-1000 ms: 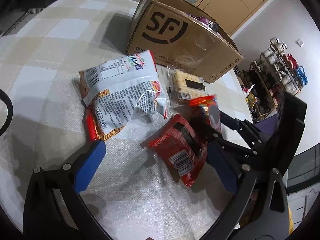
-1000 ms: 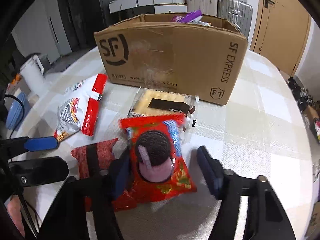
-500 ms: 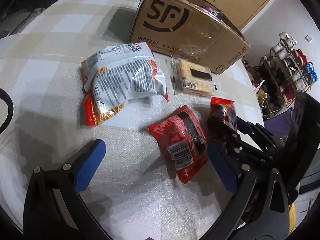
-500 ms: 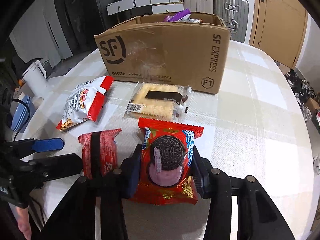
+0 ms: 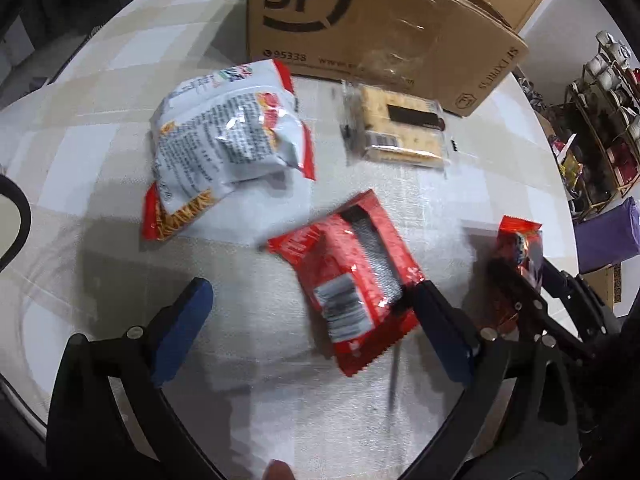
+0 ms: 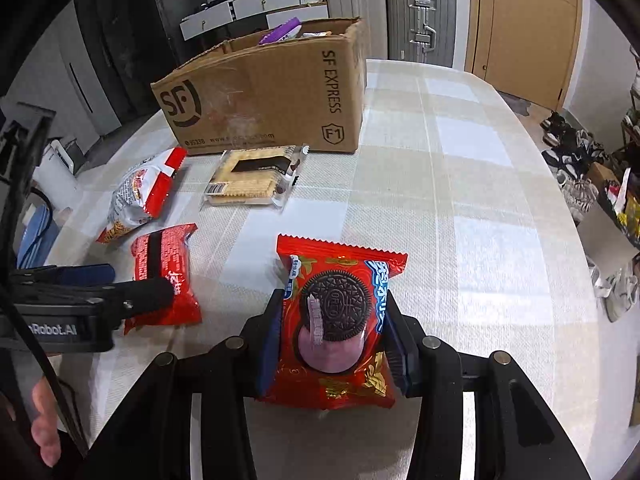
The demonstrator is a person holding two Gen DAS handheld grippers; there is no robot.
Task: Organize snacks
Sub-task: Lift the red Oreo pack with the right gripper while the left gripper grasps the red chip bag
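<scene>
My right gripper [image 6: 334, 336] is shut on a red Oreo packet [image 6: 340, 320], its pads pressing both sides, the packet held a little above the checked tablecloth [image 6: 460, 184]. In the left wrist view that packet [image 5: 520, 248] shows at the right edge. My left gripper [image 5: 312, 320] is open, its blue fingers [image 5: 184, 320] either side of a red snack packet [image 5: 352, 280] lying flat; the right finger touches or overlaps the packet's corner. That packet [image 6: 164, 276] lies left of the Oreo packet. The SF cardboard box [image 6: 264, 96] stands at the back, with snacks inside.
A white and red crisp bag [image 5: 224, 144] and a clear cracker pack [image 5: 400, 132] lie in front of the box [image 5: 360, 16]. Suitcases [image 6: 420, 12] and a door stand behind the table. A shoe rack [image 5: 600, 120] is off to the right.
The right gripper closed on the Oreo packet and lifted it to the right. The left gripper moved over the red packet and tilted further down.
</scene>
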